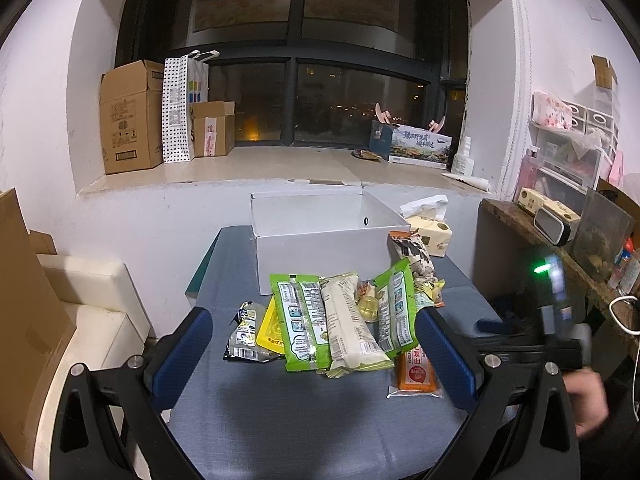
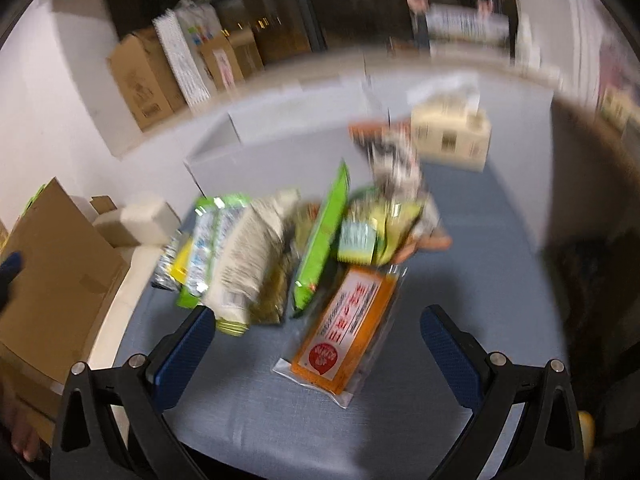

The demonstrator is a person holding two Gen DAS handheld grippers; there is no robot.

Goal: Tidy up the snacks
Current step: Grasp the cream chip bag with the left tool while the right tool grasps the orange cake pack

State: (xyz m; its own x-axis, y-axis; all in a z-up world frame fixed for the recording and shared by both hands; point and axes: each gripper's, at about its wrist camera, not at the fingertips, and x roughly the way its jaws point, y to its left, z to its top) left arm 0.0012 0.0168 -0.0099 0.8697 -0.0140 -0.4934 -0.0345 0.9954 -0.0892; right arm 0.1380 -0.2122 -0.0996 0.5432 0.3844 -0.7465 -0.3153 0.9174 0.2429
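Note:
A heap of snack packets lies on the blue table (image 1: 280,420) in front of an open white box (image 1: 320,256). It holds a green packet (image 1: 302,322), a cream packet (image 1: 352,324), a second green packet (image 1: 394,312), an orange packet (image 1: 416,372) and a yellow one (image 1: 270,330). My left gripper (image 1: 316,354) is open, its blue pads either side of the heap's near end, holding nothing. In the blurred right wrist view my right gripper (image 2: 318,354) is open, just short of the orange packet (image 2: 344,336). The cream packet (image 2: 248,264) lies by its left pad.
A tissue box (image 1: 430,232) stands right of the white box. Cardboard boxes (image 1: 128,116) and a dotted bag (image 1: 176,112) sit on the window ledge. A cluttered shelf (image 1: 560,240) runs along the right. A cream seat (image 1: 92,304) and flat cardboard (image 1: 24,320) stand left.

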